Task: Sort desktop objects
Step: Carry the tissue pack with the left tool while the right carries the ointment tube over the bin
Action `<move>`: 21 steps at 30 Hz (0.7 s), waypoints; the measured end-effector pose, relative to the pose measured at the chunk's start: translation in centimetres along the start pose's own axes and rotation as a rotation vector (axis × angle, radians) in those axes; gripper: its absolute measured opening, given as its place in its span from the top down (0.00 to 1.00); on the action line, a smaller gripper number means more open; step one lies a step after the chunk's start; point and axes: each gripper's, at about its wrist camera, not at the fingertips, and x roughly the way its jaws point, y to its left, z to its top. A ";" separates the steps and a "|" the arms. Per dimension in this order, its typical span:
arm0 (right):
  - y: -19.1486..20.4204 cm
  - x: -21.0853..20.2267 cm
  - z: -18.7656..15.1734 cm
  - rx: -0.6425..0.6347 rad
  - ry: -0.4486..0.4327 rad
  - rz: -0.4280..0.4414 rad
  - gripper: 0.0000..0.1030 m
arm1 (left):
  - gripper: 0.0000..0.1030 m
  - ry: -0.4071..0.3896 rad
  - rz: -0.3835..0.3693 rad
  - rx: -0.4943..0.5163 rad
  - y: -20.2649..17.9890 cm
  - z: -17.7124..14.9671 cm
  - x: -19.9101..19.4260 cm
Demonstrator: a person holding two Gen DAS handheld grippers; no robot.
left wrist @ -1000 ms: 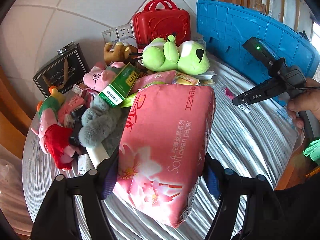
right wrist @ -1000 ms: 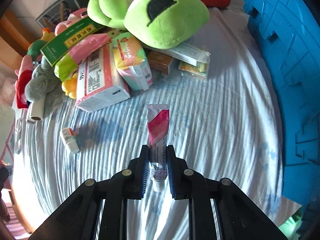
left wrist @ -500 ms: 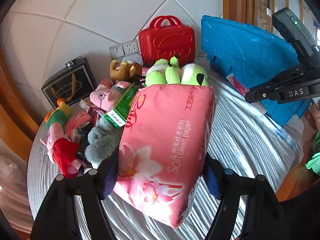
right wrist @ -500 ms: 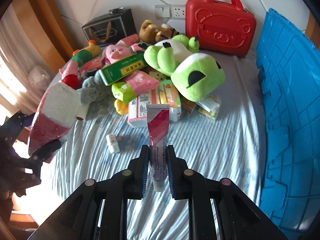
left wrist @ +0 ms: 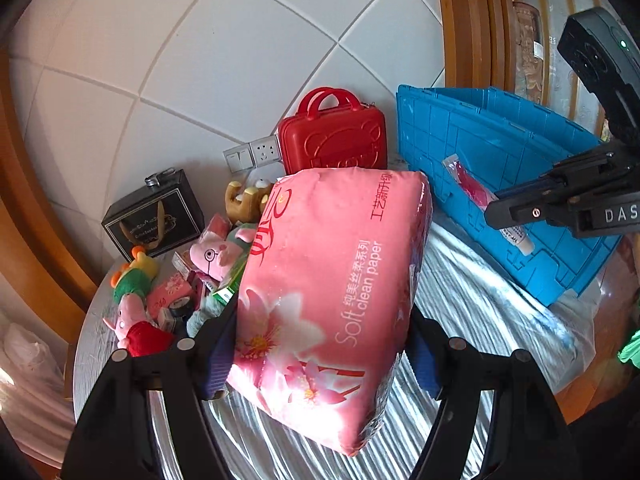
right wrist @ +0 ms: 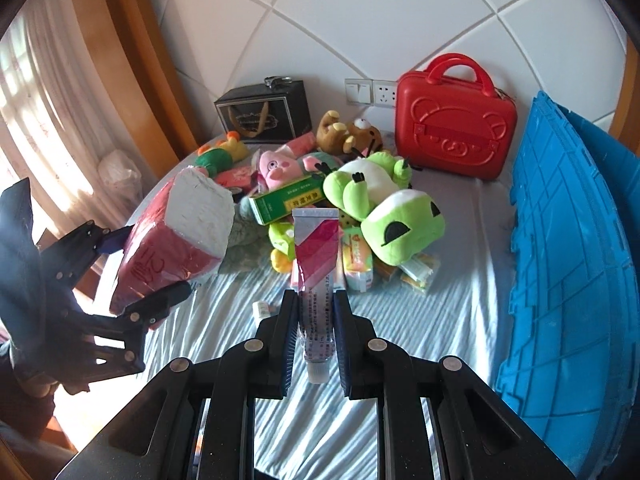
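Left gripper (left wrist: 320,352) clamps the pink tissue pack (left wrist: 332,300) across its width, held clear above the table (left wrist: 480,320). Right gripper (right wrist: 314,320) is pinched tight on the tube (right wrist: 314,276), cap end toward the camera, also off the table. Toy pile (right wrist: 320,200) sits behind, red case (right wrist: 454,128) at the wall, blue crate (right wrist: 560,260) on the right.
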 end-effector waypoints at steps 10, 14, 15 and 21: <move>-2.9 -6.1 0.4 -0.011 -0.093 0.013 0.83 | 0.30 -0.050 0.062 0.007 -4.0 5.5 -2.5; -4.7 -8.1 0.5 -0.003 -0.126 0.014 0.83 | 0.30 -0.070 0.068 0.027 -6.2 7.4 -2.9; -5.0 -8.5 0.5 -0.001 -0.134 0.013 0.83 | 0.30 -0.077 0.066 0.033 -6.7 7.9 -3.0; -7.8 -10.9 0.4 0.018 -0.171 0.017 0.83 | 0.30 -0.105 0.053 0.079 -10.0 10.6 -3.1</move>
